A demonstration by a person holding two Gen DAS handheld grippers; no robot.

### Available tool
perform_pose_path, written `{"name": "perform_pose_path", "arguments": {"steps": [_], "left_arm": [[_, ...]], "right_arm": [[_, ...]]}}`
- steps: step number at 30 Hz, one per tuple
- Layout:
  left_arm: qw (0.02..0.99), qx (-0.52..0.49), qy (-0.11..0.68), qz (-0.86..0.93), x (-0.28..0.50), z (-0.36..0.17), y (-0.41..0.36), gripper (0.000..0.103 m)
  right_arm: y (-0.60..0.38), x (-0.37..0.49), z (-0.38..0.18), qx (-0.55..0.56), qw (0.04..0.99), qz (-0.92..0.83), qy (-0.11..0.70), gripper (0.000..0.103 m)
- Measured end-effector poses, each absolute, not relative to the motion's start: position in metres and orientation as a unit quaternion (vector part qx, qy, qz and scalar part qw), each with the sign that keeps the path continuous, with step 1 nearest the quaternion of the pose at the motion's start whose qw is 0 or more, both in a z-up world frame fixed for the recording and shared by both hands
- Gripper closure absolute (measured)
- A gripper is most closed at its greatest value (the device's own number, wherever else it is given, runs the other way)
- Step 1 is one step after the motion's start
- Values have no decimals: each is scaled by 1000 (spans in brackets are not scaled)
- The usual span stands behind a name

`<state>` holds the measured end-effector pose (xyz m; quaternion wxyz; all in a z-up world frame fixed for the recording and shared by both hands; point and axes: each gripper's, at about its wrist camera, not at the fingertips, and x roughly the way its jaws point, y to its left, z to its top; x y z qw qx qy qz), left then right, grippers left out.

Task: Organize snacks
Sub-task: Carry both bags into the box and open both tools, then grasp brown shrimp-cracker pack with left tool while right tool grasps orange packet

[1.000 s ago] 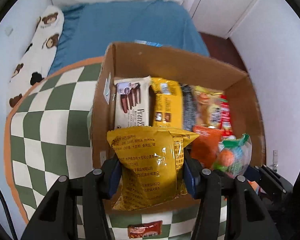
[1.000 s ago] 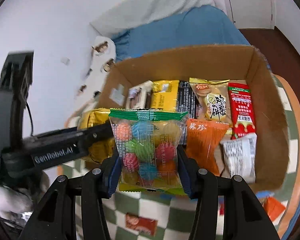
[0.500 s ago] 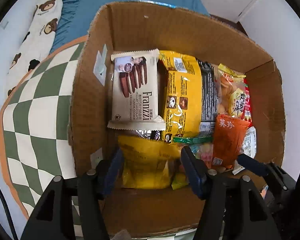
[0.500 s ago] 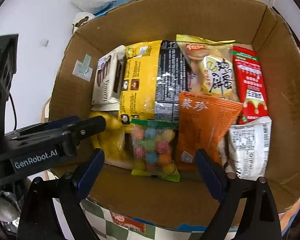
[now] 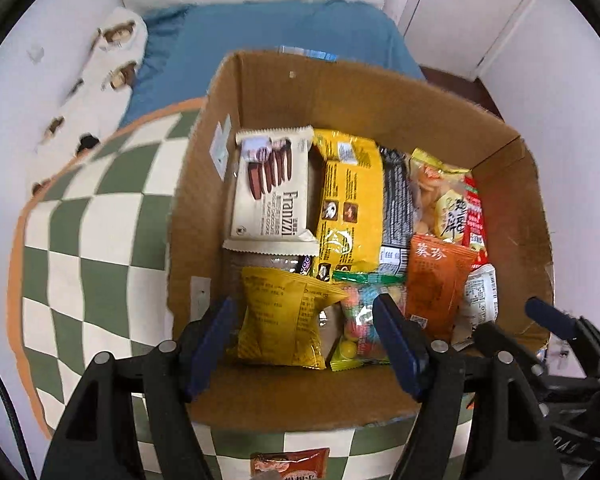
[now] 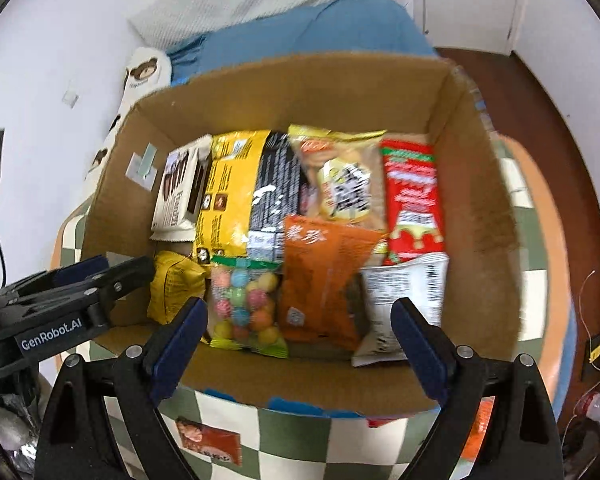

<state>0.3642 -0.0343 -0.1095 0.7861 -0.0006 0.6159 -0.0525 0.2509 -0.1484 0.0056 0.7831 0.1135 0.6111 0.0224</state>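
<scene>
A cardboard box on the checked cloth holds several snack packs. A yellow pack lies at the near left of the box, and it also shows in the right wrist view. A clear bag of coloured candy balls lies beside it, and it also shows in the left wrist view. My left gripper is open and empty above the yellow pack. My right gripper is open and empty above the box's near edge. An orange pack and a white pack lie to the right.
A green and white checked cloth with an orange border covers the table. A small red sachet lies on it in front of the box, and it also shows in the right wrist view. A blue bed and a bear-print pillow lie behind.
Both grippers lowered their packs into the box and let go. The yellow pack and the candy bag now lie in the box. Both grippers have opened and drawn back.
</scene>
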Motion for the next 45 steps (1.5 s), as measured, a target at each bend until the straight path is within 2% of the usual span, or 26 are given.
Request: {"name": "perform_pose_path", "arguments": {"steps": [13,21,26,30,34,35,38,40,45], "left_arm": [[859,20,507,-70,297,-27,-48,33],[872,22,482,-80,263,3,-54,33],[870,10,487,-75,244,4,-56,33],[849,-30,524,-63,236,-21,-45,33],[787,-129,602,-35,225,-80,-13,33],[769,-153,620,-26,222,-96,-5,33],[699,-235,676,7,201,-153,18,33],[644,-294,706,29,185,-191,34,33],[543,-437,713,81,158,-255,61,33]], "right_arm": [[-166,198,86,91,842,-6,532,8],[-170,156,130,103,859,2,502,8],[-180,135,133,131,858,-1,497,8],[-200,117,111,170,837,-10,520,8],[-215,102,74,199,810,-1,552,8],[-217,98,64,201,805,1,559,9],[-220,89,35,201,789,6,580,21],[-222,84,18,211,780,8,590,23],[-232,66,-24,241,753,-2,612,23]]}}
